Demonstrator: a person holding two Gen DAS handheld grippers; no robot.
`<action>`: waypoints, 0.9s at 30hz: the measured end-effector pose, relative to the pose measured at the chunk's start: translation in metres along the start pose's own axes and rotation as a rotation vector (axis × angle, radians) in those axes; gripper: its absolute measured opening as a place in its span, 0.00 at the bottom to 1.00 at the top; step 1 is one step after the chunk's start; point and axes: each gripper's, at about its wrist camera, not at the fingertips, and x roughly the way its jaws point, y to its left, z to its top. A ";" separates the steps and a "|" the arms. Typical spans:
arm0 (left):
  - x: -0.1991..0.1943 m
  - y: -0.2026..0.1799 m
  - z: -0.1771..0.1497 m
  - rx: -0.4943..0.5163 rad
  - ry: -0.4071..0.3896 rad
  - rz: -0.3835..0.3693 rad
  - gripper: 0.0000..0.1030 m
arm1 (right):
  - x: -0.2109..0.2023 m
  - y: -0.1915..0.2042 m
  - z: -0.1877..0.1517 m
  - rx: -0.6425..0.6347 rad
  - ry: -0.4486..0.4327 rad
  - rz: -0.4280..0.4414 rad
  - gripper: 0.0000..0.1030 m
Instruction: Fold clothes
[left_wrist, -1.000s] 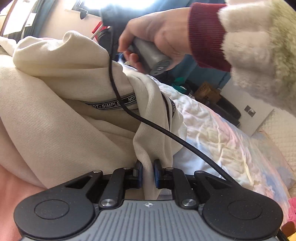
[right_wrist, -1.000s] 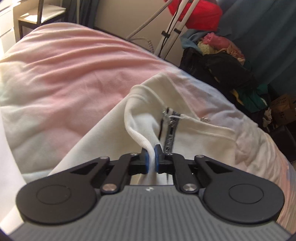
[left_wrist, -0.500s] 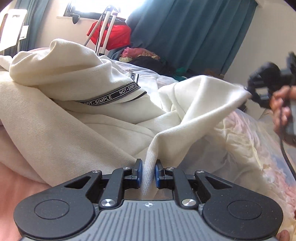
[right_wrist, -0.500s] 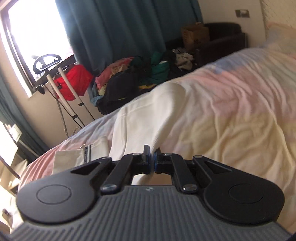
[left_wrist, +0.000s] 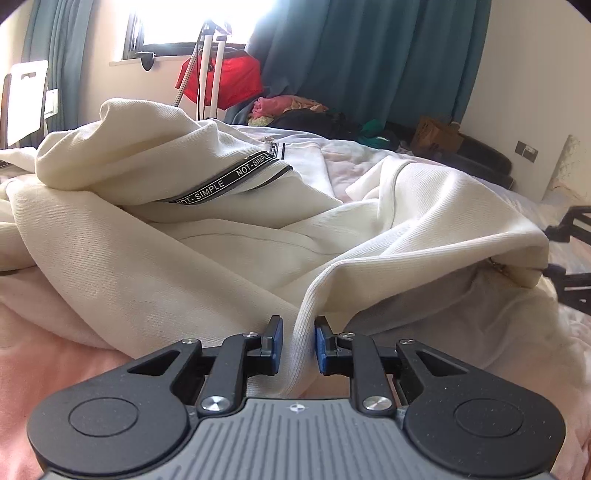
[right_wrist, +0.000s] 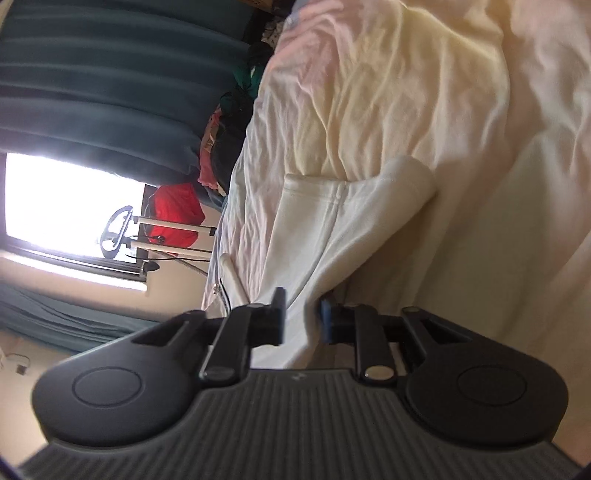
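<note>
A cream zip jacket (left_wrist: 184, 258) with a black "NOT-SIMPLE" tape (left_wrist: 229, 177) lies rumpled on the bed. Its ribbed hem (left_wrist: 301, 332) runs between the blue pads (left_wrist: 277, 332) of my left gripper (left_wrist: 297, 339). The jaws are opening, and a gap shows beside the cloth. My right gripper (right_wrist: 302, 317), rolled onto its side, is also opening. The jacket's far corner (right_wrist: 332, 240) lies loosely between its pads. In the left wrist view the right gripper (left_wrist: 565, 254) shows at the right edge, beside that corner.
The pink and yellow bedspread (right_wrist: 388, 92) lies wrinkled under the jacket. Beyond the bed are a heap of clothes (left_wrist: 295, 114), a red bag on a white stand (left_wrist: 221, 81), teal curtains (left_wrist: 369, 55), a cardboard box (left_wrist: 436, 133) and a bright window.
The right gripper swept the jacket's corner out to the right, rolled onto its side and opened. The left pads have parted from the hem. The hand and cable have left the left wrist view.
</note>
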 end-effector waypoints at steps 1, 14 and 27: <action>-0.004 0.000 -0.002 -0.002 -0.002 0.000 0.21 | 0.004 -0.005 -0.001 0.032 0.018 0.019 0.72; -0.004 0.003 -0.004 -0.017 -0.006 -0.019 0.25 | 0.040 -0.010 0.025 -0.181 -0.138 -0.240 0.09; -0.022 0.000 0.005 -0.093 -0.051 -0.287 0.90 | -0.017 -0.027 0.081 -0.261 -0.495 -0.278 0.05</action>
